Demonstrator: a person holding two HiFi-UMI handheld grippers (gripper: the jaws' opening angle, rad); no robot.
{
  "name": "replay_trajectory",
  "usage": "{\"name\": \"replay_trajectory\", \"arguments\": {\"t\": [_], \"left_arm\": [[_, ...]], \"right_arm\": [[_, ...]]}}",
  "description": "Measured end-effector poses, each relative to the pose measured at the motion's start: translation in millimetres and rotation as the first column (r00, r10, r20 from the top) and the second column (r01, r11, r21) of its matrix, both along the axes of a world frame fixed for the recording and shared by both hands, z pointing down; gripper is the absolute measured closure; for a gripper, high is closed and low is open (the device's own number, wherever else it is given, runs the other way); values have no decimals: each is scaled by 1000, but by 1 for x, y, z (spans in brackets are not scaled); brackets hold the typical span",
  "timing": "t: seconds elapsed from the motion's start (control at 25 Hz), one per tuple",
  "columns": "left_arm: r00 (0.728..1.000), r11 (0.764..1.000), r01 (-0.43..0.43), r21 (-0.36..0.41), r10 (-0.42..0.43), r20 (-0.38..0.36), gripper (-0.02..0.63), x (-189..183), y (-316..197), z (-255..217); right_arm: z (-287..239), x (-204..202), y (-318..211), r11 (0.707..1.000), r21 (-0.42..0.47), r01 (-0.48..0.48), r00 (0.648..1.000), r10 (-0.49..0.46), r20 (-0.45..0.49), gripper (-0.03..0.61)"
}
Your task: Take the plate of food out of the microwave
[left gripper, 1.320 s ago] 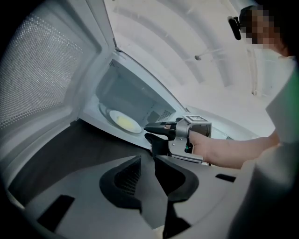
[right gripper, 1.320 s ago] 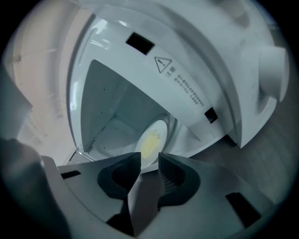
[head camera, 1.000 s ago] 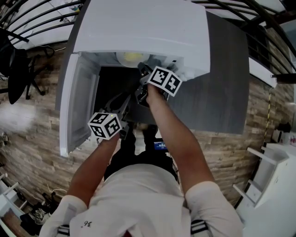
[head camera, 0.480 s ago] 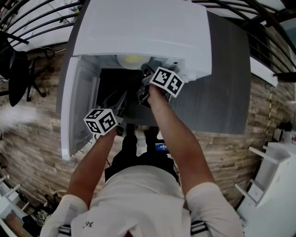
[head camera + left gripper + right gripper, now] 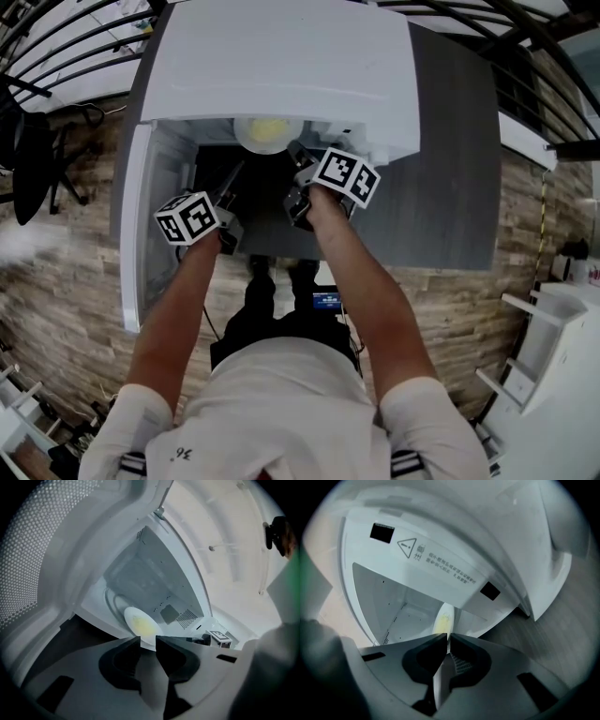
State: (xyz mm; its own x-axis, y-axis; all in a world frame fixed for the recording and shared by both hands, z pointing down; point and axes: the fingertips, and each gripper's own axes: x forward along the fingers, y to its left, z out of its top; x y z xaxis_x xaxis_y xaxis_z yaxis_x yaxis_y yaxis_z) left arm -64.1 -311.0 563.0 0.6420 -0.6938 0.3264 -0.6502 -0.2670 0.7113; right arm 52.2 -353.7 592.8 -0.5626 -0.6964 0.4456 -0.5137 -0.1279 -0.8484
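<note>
Worktop: a dark grey, wood-grained flat surface (image 5: 459,169) is seen at centre right.
Floor: brown wooden planks (image 5: 56,309) are laid around it.
Chair: a black office chair (image 5: 33,150) is placed far left.
Shelving: a white shelf unit (image 5: 553,375) is seen lower right.

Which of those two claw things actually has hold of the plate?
The right gripper: its jaws pinch the rim of the plate. The left gripper is open, the plate lying just beyond its tips.
</note>
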Motion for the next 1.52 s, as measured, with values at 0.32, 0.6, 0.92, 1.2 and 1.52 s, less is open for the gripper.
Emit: {"name": "replay_trajectory", "arguments": {"t": [0.32,0.6,0.92,1.2,1.52], "left_arm": [[999,998,1,-63,-4,-46,489,2,-23,9],[998,995,6,-96,-11,-55,489,0,-36,19],[995,993,-51,-102,41,-96,491,8,-40,24],[987,989,-66,-134,45,-156,548,14,-43,29],[981,982,-65,-180,30,-189,565,16,-33,28]], "right_arm": [[-3,12,12,999,-21,39,998,-38,54,557],[-2,20,21,995,-46,89,990,-84,116,558],[5,32,32,991,-72,117,985,-106,136,560],[4,31,31,990,-68,126,984,-116,137,560],[0,36,34,989,-64,134,986,-127,108,561]]}}
